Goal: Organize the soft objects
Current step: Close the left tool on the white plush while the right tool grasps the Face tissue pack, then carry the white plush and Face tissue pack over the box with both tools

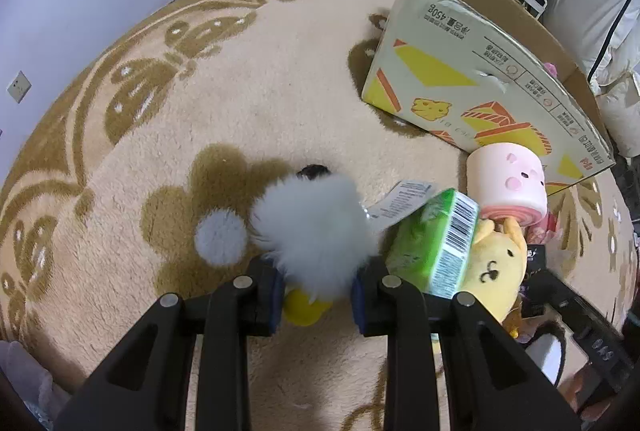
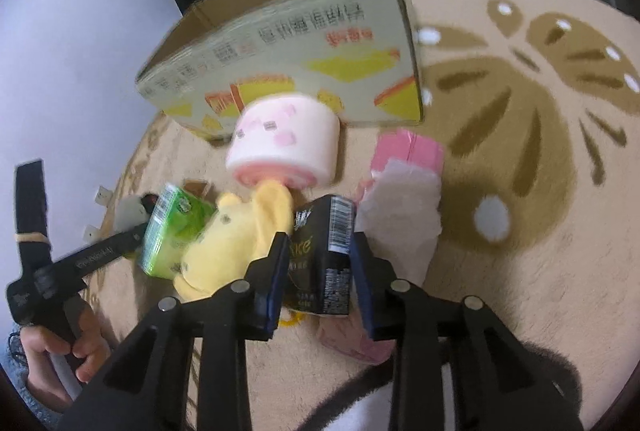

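Just below the cardboard box (image 2: 304, 71), the right gripper (image 2: 320, 271) sits loosely around an upright black pack (image 2: 320, 263); the left gripper (image 1: 318, 283) squeezes the fluffy white toy (image 1: 316, 227).

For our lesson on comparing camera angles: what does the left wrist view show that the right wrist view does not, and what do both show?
Only the left wrist view: a fluffy grey toy clamped in the left gripper.
Only the right wrist view: a black carton between the right gripper jaws and a pink packet.
Both: the cardboard box, pink roll toy, yellow plush and green packet.
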